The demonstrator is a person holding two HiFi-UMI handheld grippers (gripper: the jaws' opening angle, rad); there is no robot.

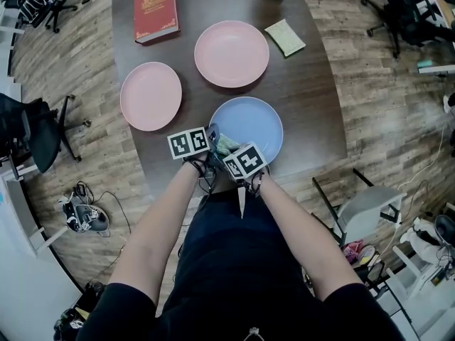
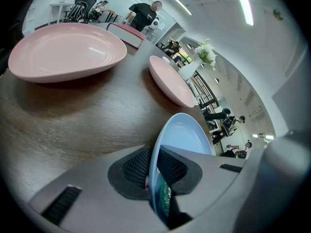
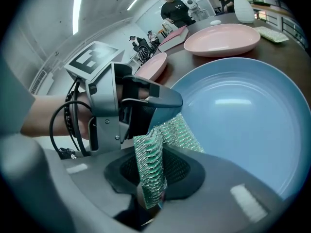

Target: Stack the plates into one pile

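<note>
1. The left gripper (image 2: 154, 173) is clamped on the near rim of the blue plate (image 2: 183, 136). The rim runs edge-on between its dark pads.
2. The right gripper (image 3: 151, 174) pinches a strip of green glittery mesh cloth (image 3: 149, 161). The strip stands up from between its jaws, just over the plate's near edge.
3. The blue plate sits at the near edge of the dark wooden table (image 1: 313, 112), closest to the person.
4. The left pink plate (image 1: 151, 96) lies beyond it to the left, and the far pink plate (image 1: 232, 53) lies further back. All three are apart, and none rests on another.
5. A red book (image 1: 156, 9) lies at the table's far left. Its cover has gold ornament and lettering too small to read.
6. The marker cubes (image 1: 188, 143) on the grippers show only black-and-white square patterns.
7. Both forearms (image 1: 160, 226) reach forward from the body and converge at the plate's near rim. The grippers sit side by side there, almost touching, angled forward and down.
</note>
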